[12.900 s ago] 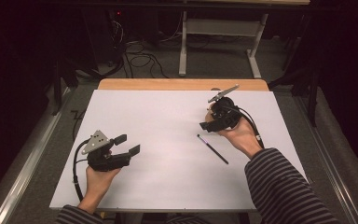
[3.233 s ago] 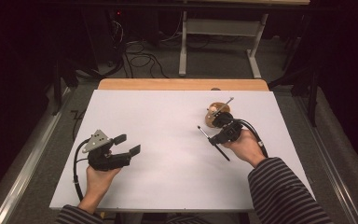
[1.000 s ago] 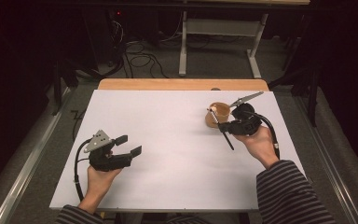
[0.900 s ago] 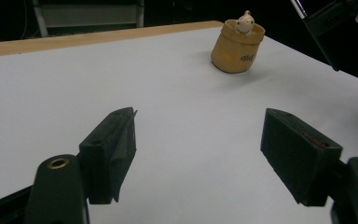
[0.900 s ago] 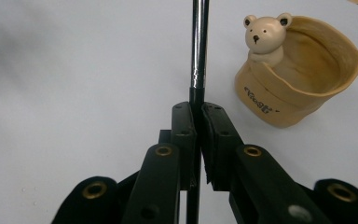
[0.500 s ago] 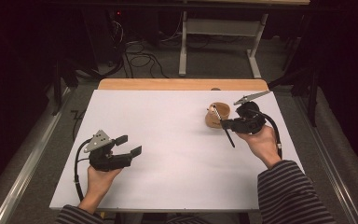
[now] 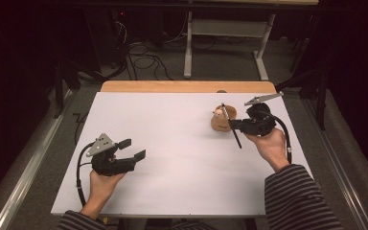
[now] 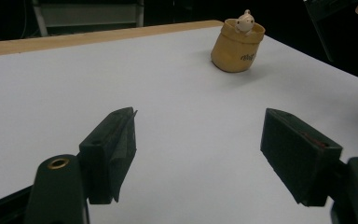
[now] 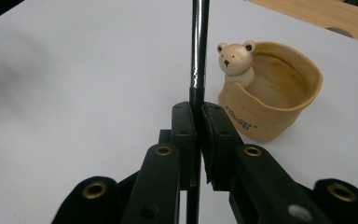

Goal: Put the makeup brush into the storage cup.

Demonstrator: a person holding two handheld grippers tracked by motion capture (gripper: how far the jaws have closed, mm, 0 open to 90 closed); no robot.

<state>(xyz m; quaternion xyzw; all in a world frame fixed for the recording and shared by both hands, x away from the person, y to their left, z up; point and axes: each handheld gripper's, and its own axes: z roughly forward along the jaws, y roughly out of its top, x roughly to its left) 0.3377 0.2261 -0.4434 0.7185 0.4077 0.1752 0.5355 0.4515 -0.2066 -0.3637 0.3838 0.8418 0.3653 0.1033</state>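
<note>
Left gripper (image 7: pixel 133 149): I keep jaws released wide, nothing between them, low over near-left of white table (image 7: pixel 172 158). Tan bear cup (image 7: pixel 220 120): upright, far-right of table. Right gripper (image 7: pixel 233 125): I clench black pen (image 7: pixel 231 125), pen upright-tilted just beside cup.

Pen (image 7: pixel 232 125), once flat on table (image 7: pixel 172 158) below right tongs (image 7: pixel 233 126), now clamped in them, lifted, slanting. Tan bear cup (image 7: pixel 220 120), absent in first picture, now stands on table, just left of right tongs. Pen's upper end over cup.
</note>
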